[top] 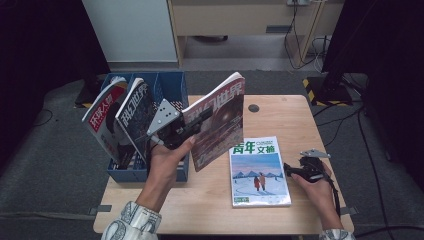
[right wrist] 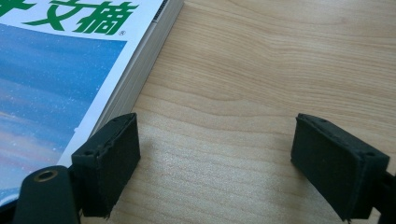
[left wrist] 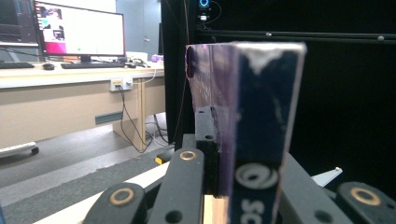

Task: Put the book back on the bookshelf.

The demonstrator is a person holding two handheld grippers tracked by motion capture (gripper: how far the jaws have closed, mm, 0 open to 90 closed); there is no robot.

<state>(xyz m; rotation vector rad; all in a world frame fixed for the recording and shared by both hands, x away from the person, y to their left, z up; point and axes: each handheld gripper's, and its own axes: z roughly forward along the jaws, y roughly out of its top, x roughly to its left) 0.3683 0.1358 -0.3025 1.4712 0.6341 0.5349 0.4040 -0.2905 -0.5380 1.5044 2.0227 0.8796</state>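
Note:
My left gripper (top: 199, 121) is shut on a red-covered magazine (top: 222, 117), held upright and tilted above the table's left half, beside the blue rack (top: 172, 85). In the left gripper view the magazine's edge (left wrist: 254, 116) rises straight up between the jaws of the left gripper (left wrist: 219, 158). A second magazine (top: 259, 172), with a snowy blue cover and green title, lies flat on the wooden table (top: 295, 115). My right gripper (top: 291, 170) rests at its right edge. In the right gripper view this gripper (right wrist: 219, 158) stands open over bare wood, its left pad just beside the flat magazine (right wrist: 56, 70).
The blue rack at the table's left holds two leaning magazines, one red and white (top: 102, 117), one dark (top: 136, 107). A round cable hole (top: 253, 108) sits at the table's far edge. Black stands and cables (top: 330, 80) are on the floor at the right.

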